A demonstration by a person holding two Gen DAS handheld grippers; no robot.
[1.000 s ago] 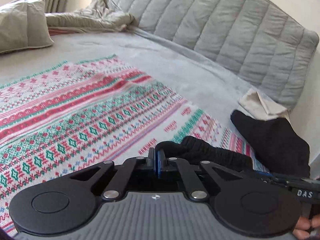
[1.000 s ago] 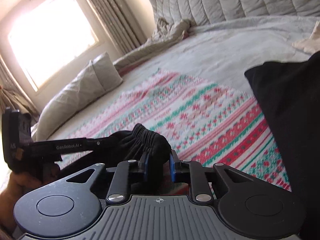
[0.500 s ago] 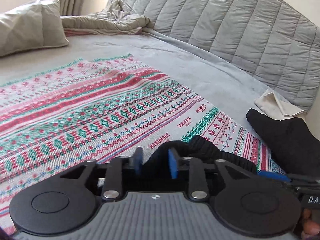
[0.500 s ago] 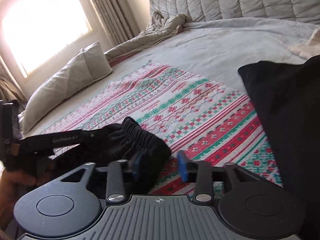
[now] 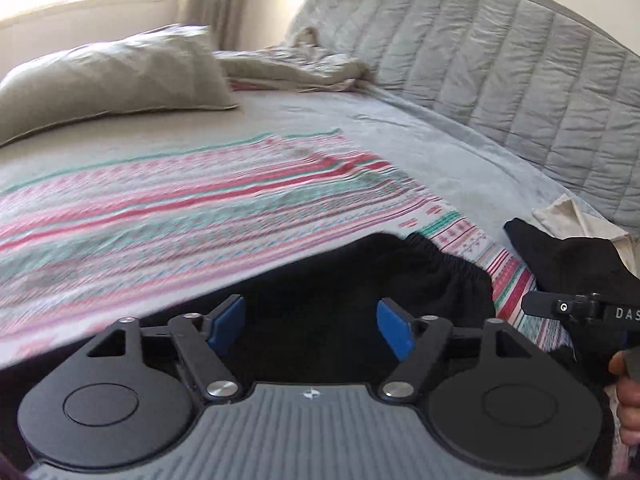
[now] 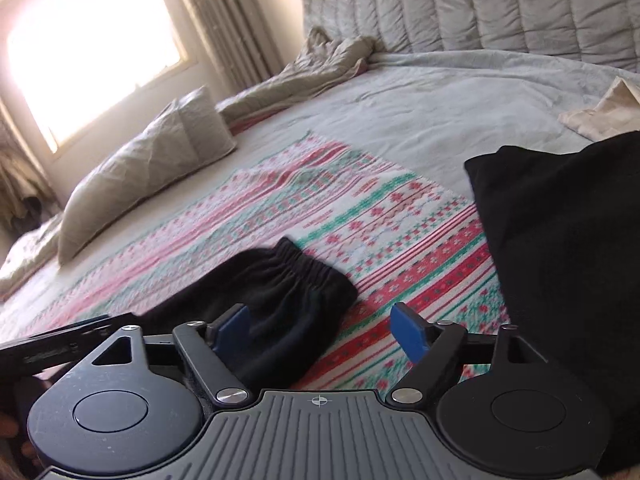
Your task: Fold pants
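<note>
The black pants point(image 5: 360, 276) lie on the patterned red, green and white blanket point(image 5: 160, 216), elastic waistband toward the headboard. They also show in the right wrist view point(image 6: 288, 292). My left gripper point(image 5: 310, 326) is open and empty, just above the pants. My right gripper point(image 6: 320, 330) is open and empty, over the waistband's right corner. The right gripper's body point(image 5: 580, 308) shows at the right edge of the left wrist view.
A second black garment point(image 6: 560, 240) lies at the right on the blanket's edge, with a cream cloth point(image 6: 608, 112) behind it. A grey pillow point(image 5: 112, 76), rumpled bedding point(image 5: 296, 68) and the quilted headboard point(image 5: 500, 64) are farther back.
Both grippers have opened and let go of the waistband. The pants now lie flat on the blanket. Both grippers have pulled back slightly.
</note>
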